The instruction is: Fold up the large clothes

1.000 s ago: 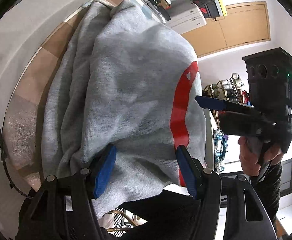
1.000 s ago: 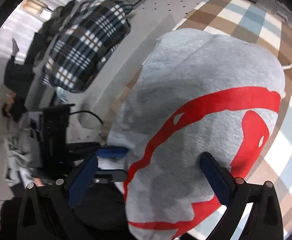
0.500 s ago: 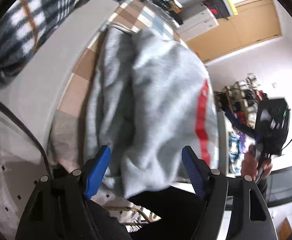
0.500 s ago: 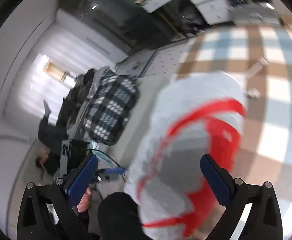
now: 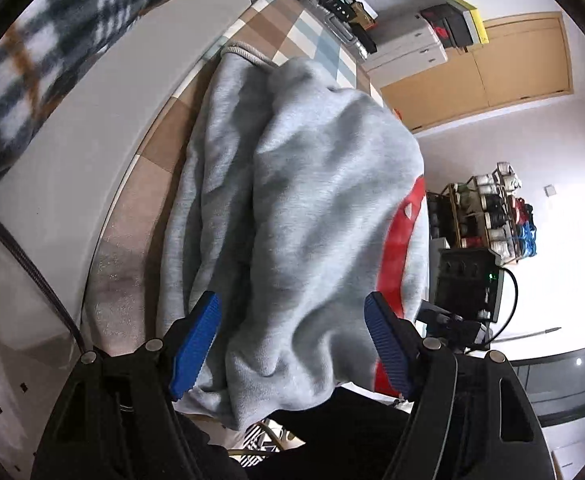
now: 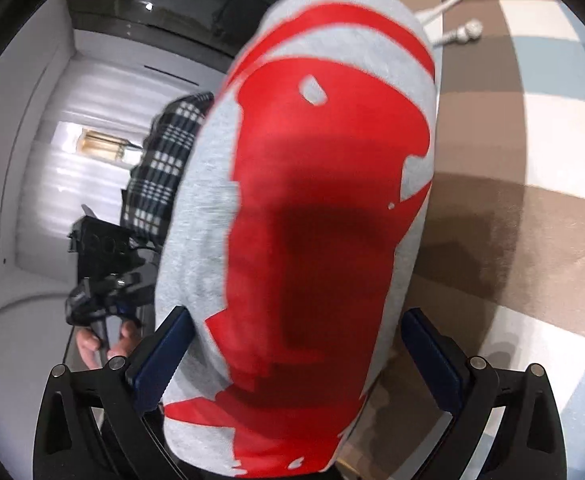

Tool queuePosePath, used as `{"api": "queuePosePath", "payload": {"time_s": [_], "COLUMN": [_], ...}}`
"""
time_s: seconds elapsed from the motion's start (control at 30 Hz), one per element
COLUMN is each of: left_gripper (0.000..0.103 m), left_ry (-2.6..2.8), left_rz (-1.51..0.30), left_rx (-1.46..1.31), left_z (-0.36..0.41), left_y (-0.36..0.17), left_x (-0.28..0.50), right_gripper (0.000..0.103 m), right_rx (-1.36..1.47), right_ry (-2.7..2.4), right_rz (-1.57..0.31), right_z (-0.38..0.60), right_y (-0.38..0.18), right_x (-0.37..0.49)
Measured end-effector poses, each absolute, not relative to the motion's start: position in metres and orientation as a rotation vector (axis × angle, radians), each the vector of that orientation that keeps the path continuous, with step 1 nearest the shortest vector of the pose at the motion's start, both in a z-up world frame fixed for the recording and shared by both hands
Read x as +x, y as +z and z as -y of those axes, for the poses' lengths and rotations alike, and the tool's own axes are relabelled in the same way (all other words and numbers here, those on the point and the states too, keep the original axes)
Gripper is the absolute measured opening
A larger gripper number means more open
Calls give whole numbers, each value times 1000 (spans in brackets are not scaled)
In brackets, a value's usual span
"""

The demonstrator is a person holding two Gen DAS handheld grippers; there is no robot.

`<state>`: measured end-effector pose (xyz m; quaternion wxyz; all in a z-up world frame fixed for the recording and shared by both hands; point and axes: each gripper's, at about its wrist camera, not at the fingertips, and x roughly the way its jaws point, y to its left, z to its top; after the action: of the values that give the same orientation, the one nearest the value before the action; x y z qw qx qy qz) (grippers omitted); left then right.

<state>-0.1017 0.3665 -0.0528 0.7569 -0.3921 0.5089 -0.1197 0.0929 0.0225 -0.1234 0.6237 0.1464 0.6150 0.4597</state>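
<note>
Grey sweatshirt [image 5: 312,200] w/ red print [image 6: 312,208] lies bunched on the checked tablecloth [image 6: 532,200], near edge hanging off the front. Left gripper [image 5: 292,344] spread wide, fabric between the blue pads but not pinched; right gripper [image 6: 296,356] also wide, straddling the printed fold. Plaid garment [image 5: 52,40] sits off to the left.

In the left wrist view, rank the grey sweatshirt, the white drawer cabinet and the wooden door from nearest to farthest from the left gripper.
1. Grey sweatshirt, between the left gripper fingers.
2. White drawer cabinet, beyond the table's far end.
3. Wooden door, behind the cabinet, upper right.
</note>
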Motion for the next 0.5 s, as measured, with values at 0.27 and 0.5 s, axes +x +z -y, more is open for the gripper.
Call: {"api": "queuePosePath", "payload": {"time_s": [0.27,0.5], "left_gripper": [70,70], "left_ry": [-219,-200], "left_rz": [-1154,-1210], "left_rx": [-779,-754], "left_z": [-365,-359], "left_y": [-53,-70], "left_x": [-96,-82], "right_gripper": [103,103], "right_rx": [178,216], "right_ry": [1013,1019], "right_rz": [-1394,-1393], "right_z": [-55,-47], "right_y": [-113,-111], "right_x": [80,80]}}
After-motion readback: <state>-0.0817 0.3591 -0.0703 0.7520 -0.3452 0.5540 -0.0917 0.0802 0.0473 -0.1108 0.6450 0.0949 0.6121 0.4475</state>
